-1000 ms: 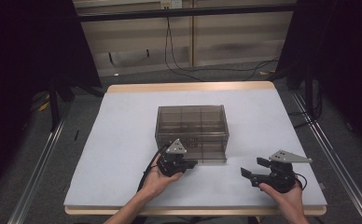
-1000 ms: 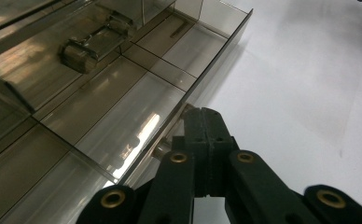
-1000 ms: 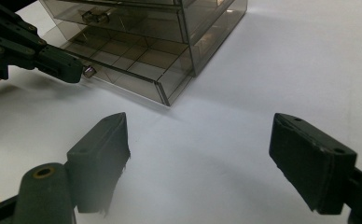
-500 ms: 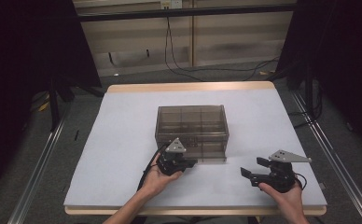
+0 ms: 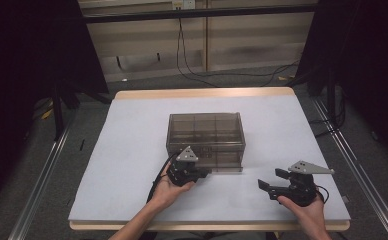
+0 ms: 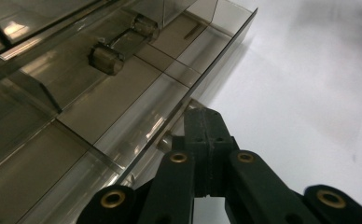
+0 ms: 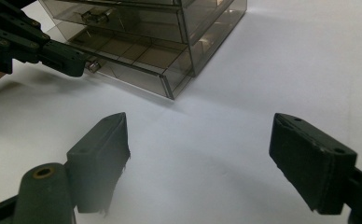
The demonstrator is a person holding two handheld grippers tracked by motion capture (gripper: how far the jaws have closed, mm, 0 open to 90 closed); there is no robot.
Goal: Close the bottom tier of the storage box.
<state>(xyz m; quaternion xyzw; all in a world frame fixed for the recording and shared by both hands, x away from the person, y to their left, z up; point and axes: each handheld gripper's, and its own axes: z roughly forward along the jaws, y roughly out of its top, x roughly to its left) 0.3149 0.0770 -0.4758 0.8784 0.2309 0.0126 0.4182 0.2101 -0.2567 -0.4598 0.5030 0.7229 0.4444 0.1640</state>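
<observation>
White sheet covers the table [image 5: 132, 150], and the smoky clear drawer box [image 5: 205, 131] sits at its middle, the landmark for everything else. Its bottom drawer [image 7: 123, 63] is pulled out a little toward the person. The left gripper [image 5: 203, 173] is at the box's near face, jaws closed tight on the small knob [image 7: 93, 66] of that drawer. The right gripper [image 5: 269, 183] hovers to the right of the box and nearer the person, well apart from it, jaws wide open and holding nothing.

Risks, as I judge them:
1. The box looks light and nothing braces it. A pull on the knob could drag the whole box toward the person instead of sliding the drawer.
2. The knob is small and the grip covers little of it, so a pull off the drawer's line could slip the jaws free or jam the drawer in its runners.
3. A long pull could bring the drawer right out and drop it.
4. A small clip-like item [image 6: 123, 44] lies in a compartment above the drawer; a jolt could shift it.

Room: bare sheet lies on all 4 sides of the box, widest to its left and right. The near table edge is behind the hands, which limits how far the drawer can be pulled. The right gripper has a clear path to steady the box's right side.
</observation>
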